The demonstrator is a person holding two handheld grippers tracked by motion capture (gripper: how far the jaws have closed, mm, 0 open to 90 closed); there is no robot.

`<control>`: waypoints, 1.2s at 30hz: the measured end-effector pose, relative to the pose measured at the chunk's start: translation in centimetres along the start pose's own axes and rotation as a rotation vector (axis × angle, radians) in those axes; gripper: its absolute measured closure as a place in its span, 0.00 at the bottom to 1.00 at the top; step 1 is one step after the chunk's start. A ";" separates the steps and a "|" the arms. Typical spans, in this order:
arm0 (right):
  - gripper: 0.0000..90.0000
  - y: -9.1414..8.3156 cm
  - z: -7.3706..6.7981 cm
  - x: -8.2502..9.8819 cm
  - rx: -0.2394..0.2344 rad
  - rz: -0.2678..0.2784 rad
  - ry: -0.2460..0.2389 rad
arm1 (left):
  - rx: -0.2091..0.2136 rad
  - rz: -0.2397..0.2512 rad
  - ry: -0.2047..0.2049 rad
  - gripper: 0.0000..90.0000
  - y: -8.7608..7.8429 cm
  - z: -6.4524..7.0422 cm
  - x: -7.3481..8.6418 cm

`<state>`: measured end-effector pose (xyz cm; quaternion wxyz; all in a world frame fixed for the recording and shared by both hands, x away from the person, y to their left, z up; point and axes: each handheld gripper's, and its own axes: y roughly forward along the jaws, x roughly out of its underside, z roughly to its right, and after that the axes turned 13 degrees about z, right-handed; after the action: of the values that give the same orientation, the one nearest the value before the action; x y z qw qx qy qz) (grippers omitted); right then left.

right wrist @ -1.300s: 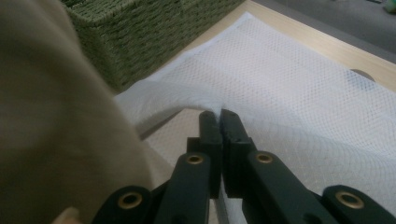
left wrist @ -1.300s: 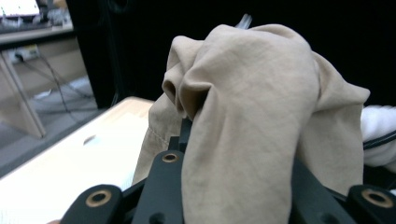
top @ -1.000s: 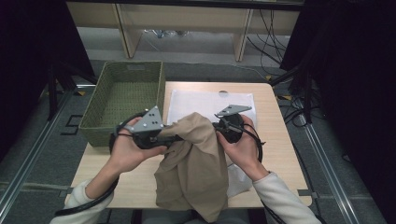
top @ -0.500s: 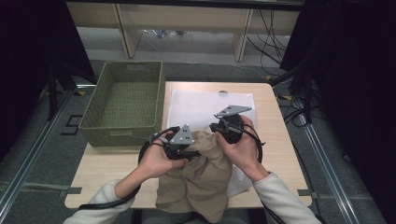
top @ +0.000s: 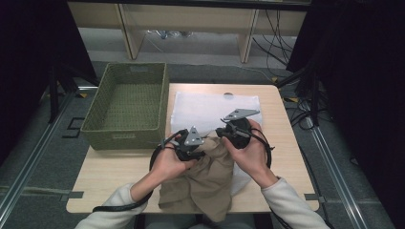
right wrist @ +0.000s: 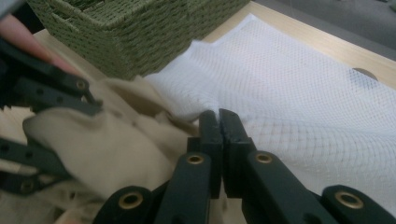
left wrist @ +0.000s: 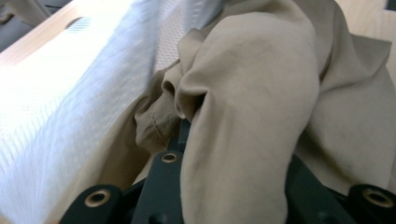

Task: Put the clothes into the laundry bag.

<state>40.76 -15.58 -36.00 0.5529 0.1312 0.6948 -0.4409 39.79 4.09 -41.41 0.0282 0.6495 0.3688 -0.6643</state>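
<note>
A tan cloth lies bunched on the table's near side and partly over a white mesh bag. My left gripper is shut on a thick fold of that cloth, which drapes over its jaws. Beside it the mesh rises like a lifted flap. My right gripper sits just right of the left one. Its jaws are pressed together at the puckered edge of the mesh bag. The left gripper also appears there with tan cloth between its jaws.
A green woven basket stands at the table's left, overhanging its edge, and appears empty. Bare wood shows in front of it. Cables trail from both grippers. Black curtains and floor rails flank the table.
My left gripper has come down and moved right, close to the right gripper. The cloth that hung raised between them now lies bunched low. The right gripper has stayed put.
</note>
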 end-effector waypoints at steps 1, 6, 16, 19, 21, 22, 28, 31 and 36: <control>1.00 -0.2 0.1 0.0 -0.003 -0.007 0.007 | -0.003 0.002 -0.007 0.85 -0.1 0.0 0.0; 1.00 -0.3 0.4 0.0 -0.015 -0.016 -0.013 | -0.042 -0.007 -0.015 0.85 -0.7 -0.5 -0.1; 1.00 -0.2 0.6 -0.1 -0.026 -0.048 -0.045 | -0.049 -0.004 -0.029 0.85 -1.3 -0.7 -0.2; 1.00 -0.2 0.6 -0.2 -0.031 -0.051 -0.041 | -0.064 -0.007 -0.017 0.85 -1.6 -0.6 -0.4; 1.00 -0.3 0.4 -0.3 -0.038 -0.046 -0.046 | -0.070 -0.013 0.000 0.85 -1.3 -0.4 -0.5; 1.00 -0.3 0.4 -0.4 -0.047 -0.041 -0.059 | -0.066 -0.021 -0.006 0.85 -0.9 -0.2 -0.4; 1.00 -0.1 -0.6 -0.3 -0.122 -0.030 -0.034 | -0.079 -0.043 -0.036 0.84 1.7 0.2 0.2; 1.00 0.3 -0.8 0.0 -0.141 -0.026 -0.014 | -0.076 -0.035 -0.052 0.83 2.6 0.3 0.3; 1.00 0.9 -0.7 0.5 -0.142 -0.069 0.017 | -0.045 0.012 -0.053 0.67 3.4 0.4 0.8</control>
<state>40.72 -14.63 -36.85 0.5391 0.0716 0.7331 -0.4083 41.06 1.76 -43.66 0.0562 0.6332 0.3789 -0.6726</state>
